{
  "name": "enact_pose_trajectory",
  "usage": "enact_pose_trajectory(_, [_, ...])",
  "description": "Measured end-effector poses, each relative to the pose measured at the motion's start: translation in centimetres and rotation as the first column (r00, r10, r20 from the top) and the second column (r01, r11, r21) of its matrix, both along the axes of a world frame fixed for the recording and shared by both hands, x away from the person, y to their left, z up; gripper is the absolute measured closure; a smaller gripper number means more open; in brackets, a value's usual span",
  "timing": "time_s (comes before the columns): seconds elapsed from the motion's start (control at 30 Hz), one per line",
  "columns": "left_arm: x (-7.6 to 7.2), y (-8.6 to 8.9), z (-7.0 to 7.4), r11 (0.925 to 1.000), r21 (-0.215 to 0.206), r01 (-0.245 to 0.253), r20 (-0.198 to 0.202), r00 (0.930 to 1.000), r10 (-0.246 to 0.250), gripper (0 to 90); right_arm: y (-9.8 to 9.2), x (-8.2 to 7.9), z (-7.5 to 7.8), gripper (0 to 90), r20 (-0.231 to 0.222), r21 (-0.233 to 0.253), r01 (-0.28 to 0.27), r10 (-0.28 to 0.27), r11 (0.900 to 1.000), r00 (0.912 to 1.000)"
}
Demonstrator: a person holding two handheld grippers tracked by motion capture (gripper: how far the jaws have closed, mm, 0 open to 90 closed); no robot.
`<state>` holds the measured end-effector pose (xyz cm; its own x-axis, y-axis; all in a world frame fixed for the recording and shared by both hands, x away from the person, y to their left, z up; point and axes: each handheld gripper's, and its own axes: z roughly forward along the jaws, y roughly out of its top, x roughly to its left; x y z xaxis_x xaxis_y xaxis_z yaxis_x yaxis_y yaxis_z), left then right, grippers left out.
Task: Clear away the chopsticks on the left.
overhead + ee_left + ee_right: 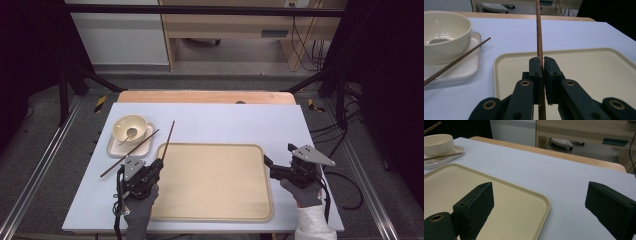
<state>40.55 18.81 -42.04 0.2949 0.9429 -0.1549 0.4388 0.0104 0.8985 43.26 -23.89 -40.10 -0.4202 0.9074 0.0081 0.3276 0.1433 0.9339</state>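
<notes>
Held item: one chopstick (539,37), pinched between the closed jaws of the left claw (156,167), lower left of the high view, at the tray's near-left corner. Its long axis runs up and slightly right from the claw toward the frame's upper middle, free end over the bench (225,120) beyond the tray's far edge; in the left gripper view it rises nearly straight up the centre. Second chopstick (129,153): lies slantwise across the dish, just left of the left claw, so that hand is much the nearer. Right claw (269,165): jaws wide apart, holding nothing, at the tray's right edge. Count: chopsticks, two; tray (215,185), one, bare; bowl (131,128), one, apparently with a spoon inside; dish (116,146) under it, one.
</notes>
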Motion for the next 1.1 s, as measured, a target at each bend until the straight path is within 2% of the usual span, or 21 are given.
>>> enact_pose_trajectory(0.07, [-0.3,-0.2,-0.4,0.9997,-0.013,-0.02,-0.005,0.9998,0.02,85.1,0.0,0.0,0.0,8.6,0.0,-0.003,0.002,-0.002,1.0,1.0])
enact_pose_trajectory(0.33, [-0.6,-0.9,-2.7,0.9987,0.009,-0.05,-0.046,0.9977,0.05,85.0,-0.1,0.0,0.0,8.6,-0.002,0.001,0.003,-0.003,1.0,1.0])
enact_pose_trajectory(0.4, [-0.5,-0.8,-3.0,0.9981,0.003,-0.061,-0.055,0.9966,0.061,85.1,-0.1,0.0,0.0,8.6,0.0,-0.003,0.004,-0.004,1.0,1.0])
enact_pose_trajectory(0.63, [-0.4,-0.9,-3.6,0.9959,0.021,-0.088,-0.082,0.9926,0.09,85.0,0.0,0.1,-0.1,8.6,-0.003,-0.007,0.004,-0.004,1.0,1.0])
enact_pose_trajectory(0.8, [-0.3,-0.7,-4.2,0.9956,0.022,-0.091,-0.117,0.9888,0.093,85.0,-0.1,0.1,-0.1,8.6,-0.005,-0.004,0.007,-0.007,1.0,1.0])
enact_pose_trajectory(1.1, [-0.1,-0.7,-4.7,0.9937,0.051,-0.1,-0.164,0.9807,0.107,85.0,-0.1,0.1,-0.2,8.6,-0.003,-0.011,0.008,-0.008,1.0,1.0])
